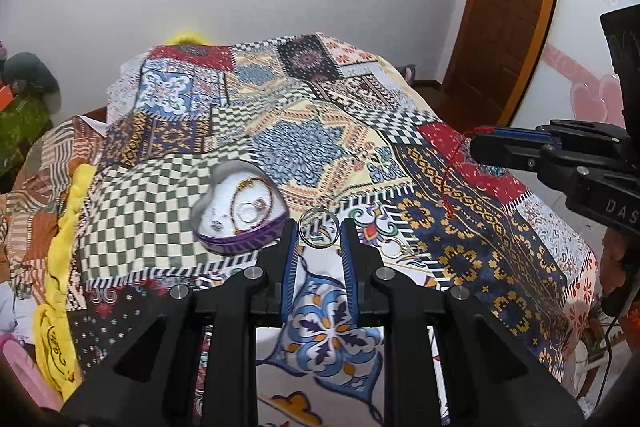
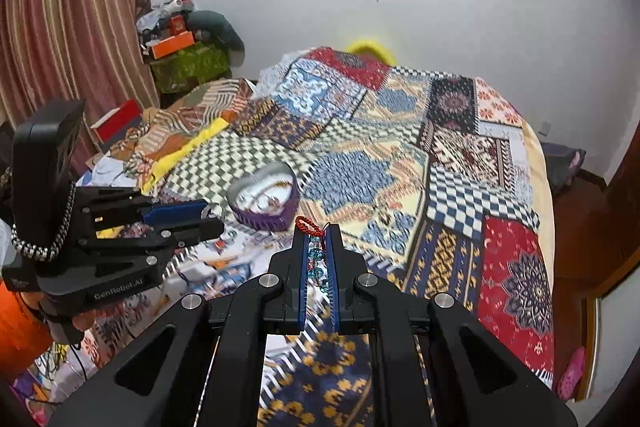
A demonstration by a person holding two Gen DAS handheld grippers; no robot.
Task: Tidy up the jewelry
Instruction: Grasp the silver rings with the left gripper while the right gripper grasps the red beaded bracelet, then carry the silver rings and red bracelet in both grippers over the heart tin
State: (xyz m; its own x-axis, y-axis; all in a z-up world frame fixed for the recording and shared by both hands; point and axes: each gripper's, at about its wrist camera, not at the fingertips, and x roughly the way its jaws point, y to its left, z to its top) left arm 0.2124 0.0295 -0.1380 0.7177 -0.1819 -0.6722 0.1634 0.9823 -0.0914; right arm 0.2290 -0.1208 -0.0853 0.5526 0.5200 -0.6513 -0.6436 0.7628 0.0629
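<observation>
A purple heart-shaped tin (image 1: 240, 239) lies open on the patterned bedspread, with a bracelet and rings inside on white lining; it also shows in the right wrist view (image 2: 264, 217). My left gripper (image 1: 319, 233) is shut on a silver bangle (image 1: 319, 245) held between its tips, just right of the tin. My right gripper (image 2: 317, 233) is shut on a red cord bracelet with blue-green beads (image 2: 316, 259); its red cord (image 1: 450, 179) hangs from the jaws in the left wrist view. A gold hoop (image 1: 394, 248) lies on the bedspread right of the left gripper.
The patchwork bedspread (image 1: 312, 147) covers the bed. A yellow cloth (image 1: 60, 267) lies along its left edge. Cluttered boxes and a striped curtain (image 2: 60, 27) stand at the far left. A wooden door (image 1: 508, 7) is at the right.
</observation>
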